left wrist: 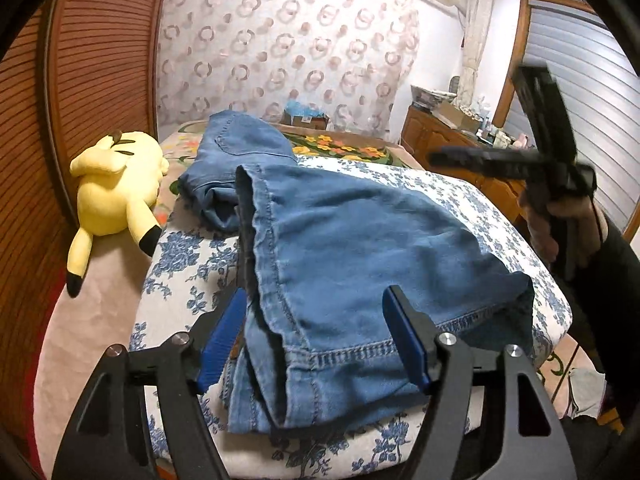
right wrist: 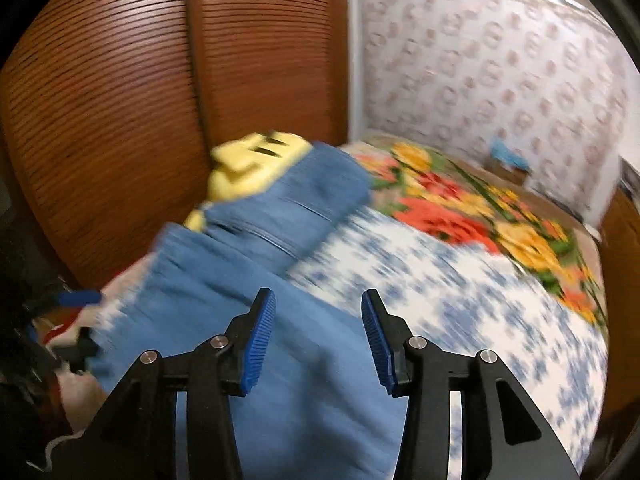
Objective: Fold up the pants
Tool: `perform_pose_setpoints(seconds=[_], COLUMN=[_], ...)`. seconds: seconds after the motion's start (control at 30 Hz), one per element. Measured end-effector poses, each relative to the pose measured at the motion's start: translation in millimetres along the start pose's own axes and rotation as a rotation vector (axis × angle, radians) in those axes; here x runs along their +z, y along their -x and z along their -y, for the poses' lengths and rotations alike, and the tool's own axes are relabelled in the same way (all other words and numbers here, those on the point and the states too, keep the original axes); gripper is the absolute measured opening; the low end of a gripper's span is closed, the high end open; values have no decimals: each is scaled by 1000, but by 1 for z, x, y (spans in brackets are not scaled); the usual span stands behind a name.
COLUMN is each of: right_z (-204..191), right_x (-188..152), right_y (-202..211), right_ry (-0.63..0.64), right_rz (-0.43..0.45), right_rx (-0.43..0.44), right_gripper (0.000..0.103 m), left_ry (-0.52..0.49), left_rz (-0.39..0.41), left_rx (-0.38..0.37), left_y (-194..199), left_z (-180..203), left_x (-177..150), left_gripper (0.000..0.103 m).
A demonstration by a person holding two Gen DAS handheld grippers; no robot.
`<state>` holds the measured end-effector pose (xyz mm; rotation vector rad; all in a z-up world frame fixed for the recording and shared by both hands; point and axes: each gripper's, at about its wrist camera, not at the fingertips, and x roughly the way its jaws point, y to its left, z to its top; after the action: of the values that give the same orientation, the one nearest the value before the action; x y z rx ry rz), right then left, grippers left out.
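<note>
Folded pants [left wrist: 352,248] lying on bed [left wrist: 460,196]; left gripper [left wrist: 316,340] w/ jaws spread over hem, right gripper [right wrist: 318,340] jaws spread, gripping nothing.

Bed [left wrist: 472,200] with blue-floral white cover near, bright flowered blanket [left wrist: 340,146] further back. Folded blue denim pants [left wrist: 340,248] lie across the cover; yellow plush toy [left wrist: 116,188] at the left edge beside them. Cardboard box [left wrist: 308,120] at the far end

slatted wooden doors [left wrist: 100,60] left, ring-patterned curtain [left wrist: 288,48] behind, wooden dresser [left wrist: 440,140] right.
</note>
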<state>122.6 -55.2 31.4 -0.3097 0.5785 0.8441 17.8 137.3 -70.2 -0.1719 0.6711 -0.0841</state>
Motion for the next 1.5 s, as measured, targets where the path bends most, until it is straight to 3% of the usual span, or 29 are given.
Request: perform_pose_setpoints(seconds=[0.3,0.5,0.9,1.03,1.1,1.3,1.5], right_z=[49,60,73,71,71,70,122], right_x=[-61,-56,-60,-61,-60,-40,-19], right_y=[-11,-31,-88,-86,-82,-24,20], right_ry=[-156,-217,-292,-281,-268,-189,-182], right_rz=[-99,-103,-132,-124,-106,83,127], right_rx=[-34,40,98,129,142,10,-168], right_gripper=[48,48,47,20,12,8,8], left_ry=[-24,-45,-39,-35,-33,-28,-59], left_rz=[-26,-64,-110,-109,-101,-17,21], left_rx=[-7,2,7,6,7,8,-3], left_y=[-18,-32,-48,-48,-47,-31,-29], left_z=[18,25,20,19,20,24,37], left_x=[3,-2,-13,-14,-12,2,18], left_gripper=[72,72,72,72,72,71,71])
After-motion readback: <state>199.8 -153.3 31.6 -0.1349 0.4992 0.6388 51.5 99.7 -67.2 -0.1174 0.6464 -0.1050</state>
